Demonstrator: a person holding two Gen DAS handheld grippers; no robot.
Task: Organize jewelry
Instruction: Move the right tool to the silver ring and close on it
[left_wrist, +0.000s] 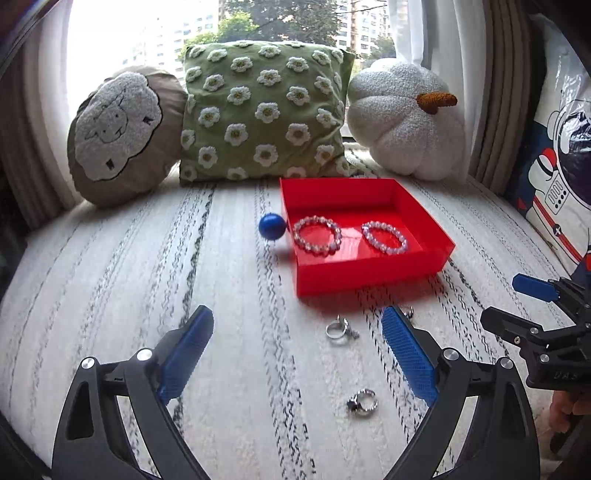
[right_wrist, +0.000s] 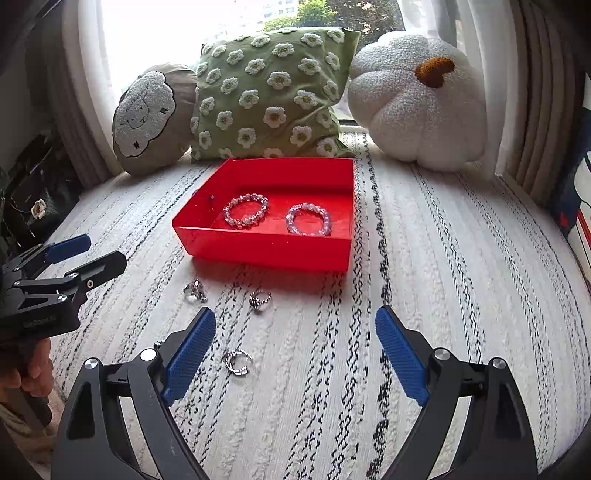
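Note:
A red tray (left_wrist: 369, 275) (right_wrist: 258, 251) sits on the striped cushion and holds two clear bead bracelets (left_wrist: 317, 234) (left_wrist: 384, 237) (right_wrist: 245, 210) (right_wrist: 308, 219). Silver rings lie on the cushion in front of it: one (left_wrist: 340, 328), one (left_wrist: 362, 403), one partly hidden behind my left finger (left_wrist: 408, 313). In the right wrist view the rings are spread out (right_wrist: 195, 291) (right_wrist: 259, 300) (right_wrist: 238, 362). My left gripper (left_wrist: 297, 354) is open and empty above the rings. My right gripper (right_wrist: 295, 354) is open and empty; it shows at the left view's right edge (left_wrist: 517, 306).
A blue ball (left_wrist: 272, 226) rests against the tray's left wall. A sheep cushion (left_wrist: 118, 133), a green flower pillow (left_wrist: 262, 110) and a white pumpkin pillow (left_wrist: 406, 118) line the window behind. An astronaut-print bag (left_wrist: 561, 177) stands right. A dark bag (right_wrist: 33, 206) sits left.

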